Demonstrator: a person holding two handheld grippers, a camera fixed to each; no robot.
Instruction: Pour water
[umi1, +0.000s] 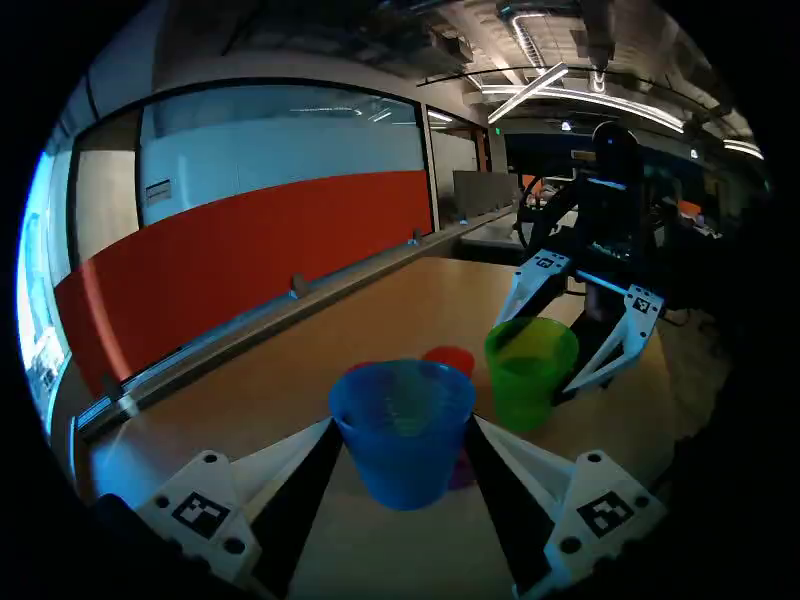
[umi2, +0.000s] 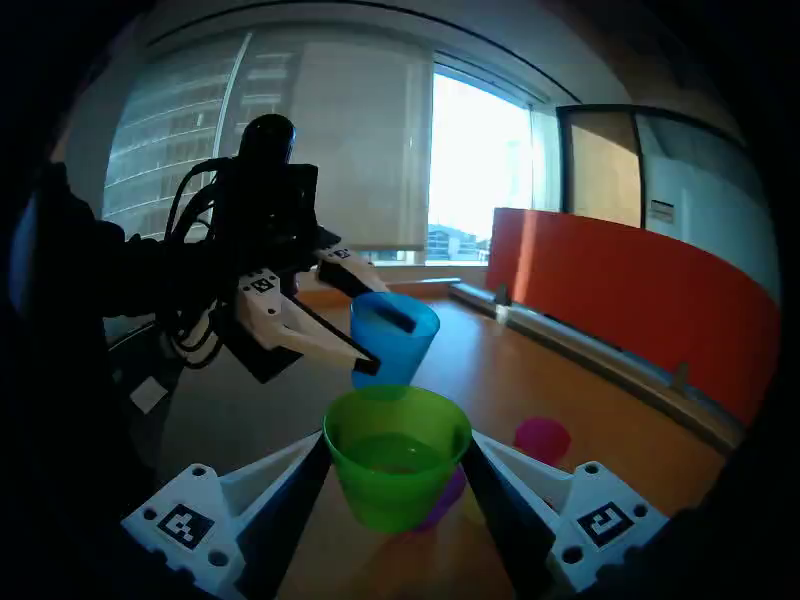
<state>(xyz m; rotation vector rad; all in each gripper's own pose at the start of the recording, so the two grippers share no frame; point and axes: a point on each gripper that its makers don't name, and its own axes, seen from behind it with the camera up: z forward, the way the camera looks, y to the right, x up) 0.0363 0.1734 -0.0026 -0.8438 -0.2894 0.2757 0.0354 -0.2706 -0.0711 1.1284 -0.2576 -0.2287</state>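
Left gripper view: the left gripper (umi1: 403, 428) is closed about as wide as a blue cup (umi1: 402, 455), one finger pressing each side of its wall; the cup stands roughly upright over the near part of the wooden tabletop (umi1: 420, 290). A small red cup (umi1: 450, 358) stands just behind it. Farther off to the right, the right gripper (umi1: 535, 362) clamps a green cup (umi1: 528, 385) between its white fingers, also upright; a level line inside looks like liquid. A red partition (umi1: 250, 250) runs along the tabletop's far edge.

Right gripper view: the right gripper (umi2: 397, 450) holds the green cup (umi2: 395, 490) from both sides, with liquid visible low inside. Just beyond its rim, the left gripper (umi2: 385, 345) grips the blue cup (umi2: 395, 325), held by a dark sleeve (umi2: 90, 270); whether either cup touches the tabletop (umi2: 500, 360) I cannot tell. A magenta cup (umi2: 542, 438) sits on the tabletop towards the partition-side edge.
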